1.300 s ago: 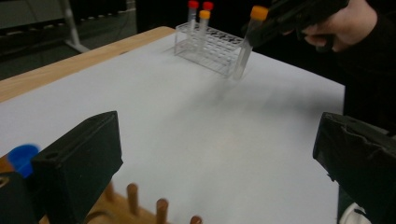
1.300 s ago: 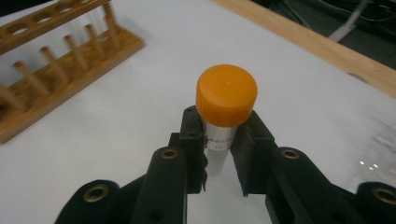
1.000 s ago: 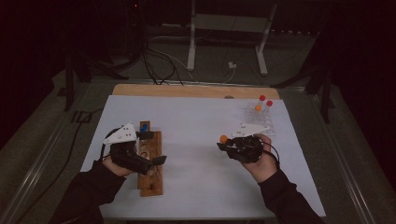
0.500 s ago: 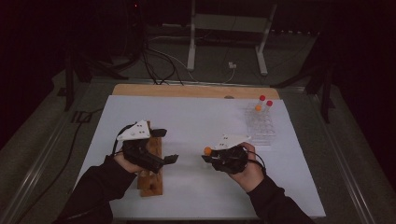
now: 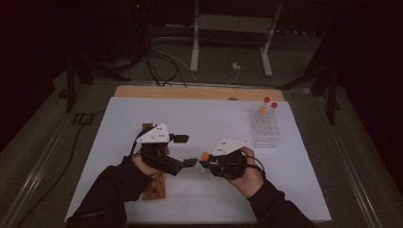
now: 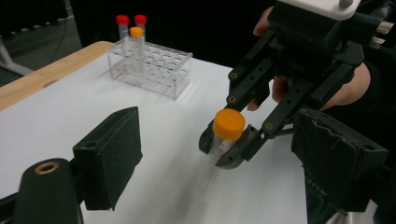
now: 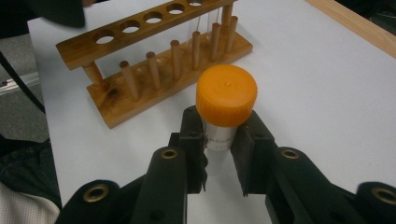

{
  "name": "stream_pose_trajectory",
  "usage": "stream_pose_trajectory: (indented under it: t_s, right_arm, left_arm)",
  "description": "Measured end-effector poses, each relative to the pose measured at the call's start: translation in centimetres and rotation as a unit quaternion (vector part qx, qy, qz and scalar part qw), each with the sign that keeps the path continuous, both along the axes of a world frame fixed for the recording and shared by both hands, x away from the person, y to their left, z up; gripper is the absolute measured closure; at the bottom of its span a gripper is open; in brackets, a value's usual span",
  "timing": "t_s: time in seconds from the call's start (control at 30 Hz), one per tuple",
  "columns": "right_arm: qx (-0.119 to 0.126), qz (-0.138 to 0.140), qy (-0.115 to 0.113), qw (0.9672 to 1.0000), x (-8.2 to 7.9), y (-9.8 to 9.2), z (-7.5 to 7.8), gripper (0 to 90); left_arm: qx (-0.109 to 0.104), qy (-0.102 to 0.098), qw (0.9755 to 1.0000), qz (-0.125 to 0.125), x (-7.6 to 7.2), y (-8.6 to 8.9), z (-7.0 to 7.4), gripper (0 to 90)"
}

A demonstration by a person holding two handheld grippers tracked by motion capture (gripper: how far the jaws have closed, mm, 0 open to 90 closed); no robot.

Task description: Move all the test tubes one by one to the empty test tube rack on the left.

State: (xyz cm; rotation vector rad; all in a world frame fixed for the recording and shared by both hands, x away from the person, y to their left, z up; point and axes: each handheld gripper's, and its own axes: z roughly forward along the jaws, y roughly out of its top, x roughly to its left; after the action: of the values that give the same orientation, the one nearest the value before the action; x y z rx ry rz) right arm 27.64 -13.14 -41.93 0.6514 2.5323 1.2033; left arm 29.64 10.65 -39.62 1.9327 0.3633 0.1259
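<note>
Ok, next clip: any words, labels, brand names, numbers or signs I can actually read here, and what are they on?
Orange-capped tube, held in the right gripper: dark print below the cap, too blurred and partly hidden by the fingers to read.
Clear rack and its capped tubes: no readable text.
Wooden rack: no text.
Left gripper: no text.
</note>
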Motion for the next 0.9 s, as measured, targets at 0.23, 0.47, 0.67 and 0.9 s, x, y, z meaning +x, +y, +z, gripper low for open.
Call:
stream_pose_trajectory:
  t_s: [0.23,0.47,0.67,0.9]
  right_arm:
    - [0.003,0.002,-0.003,1.0000,0.0,0.2,0.2,74.4]
    - [0.005,0.003,-0.006,1.0000,0.0,0.2,0.4,74.4]
    - [0.004,0.001,-0.005,1.0000,0.0,0.2,0.4,74.4]
    - [0.006,-0.001,-0.002,1.0000,0.1,0.1,0.4,74.3]
  left_arm:
    - [0.007,-0.002,0.9999,-0.012,0.1,-1.5,-0.2,39.0]
    - [0.020,-0.003,0.9997,-0.014,0.2,-2.5,-0.7,57.0]
    - [0.026,-0.004,0.9994,-0.022,0.4,-2.8,-0.8,70.2]
    - [0.026,-0.008,0.9994,-0.022,0.4,-2.8,-0.8,71.6]
